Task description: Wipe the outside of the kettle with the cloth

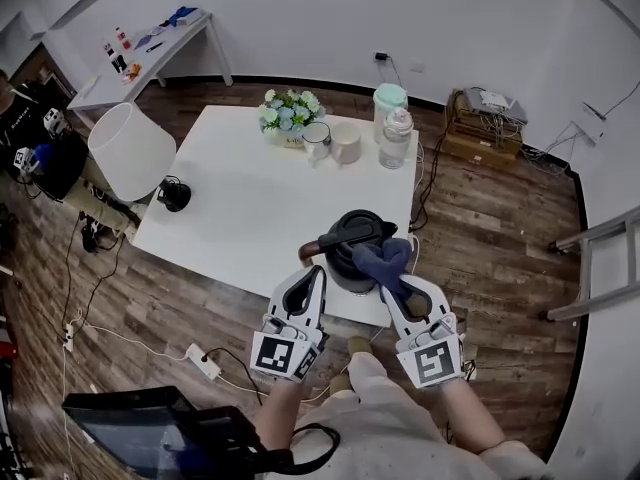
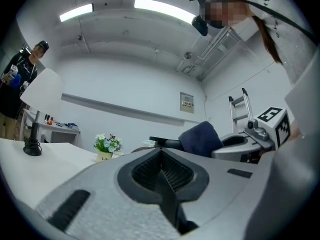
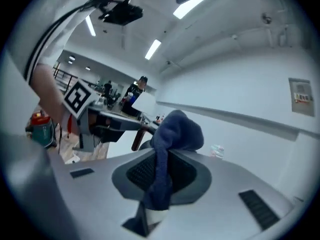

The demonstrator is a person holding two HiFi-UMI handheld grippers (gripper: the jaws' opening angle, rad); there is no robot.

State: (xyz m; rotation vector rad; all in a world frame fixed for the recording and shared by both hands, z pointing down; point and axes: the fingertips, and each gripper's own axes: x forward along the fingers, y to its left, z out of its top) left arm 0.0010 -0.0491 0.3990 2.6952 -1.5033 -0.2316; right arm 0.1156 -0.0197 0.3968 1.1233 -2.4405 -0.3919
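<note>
Evidently soft and limp, the cloth (image 1: 385, 260) lies bunched on the upper right side of the kettle (image 1: 352, 248), pinched by its gathered end in the right gripper (image 1: 398, 286), while the left gripper (image 1: 317, 272), jaws pressed together on nothing, sits just beside the kettle's handle (image 1: 322, 243).

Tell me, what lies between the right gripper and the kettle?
The dark blue cloth: the right gripper is shut on it, and in the head view its bunched end lies over the kettle side.
</note>
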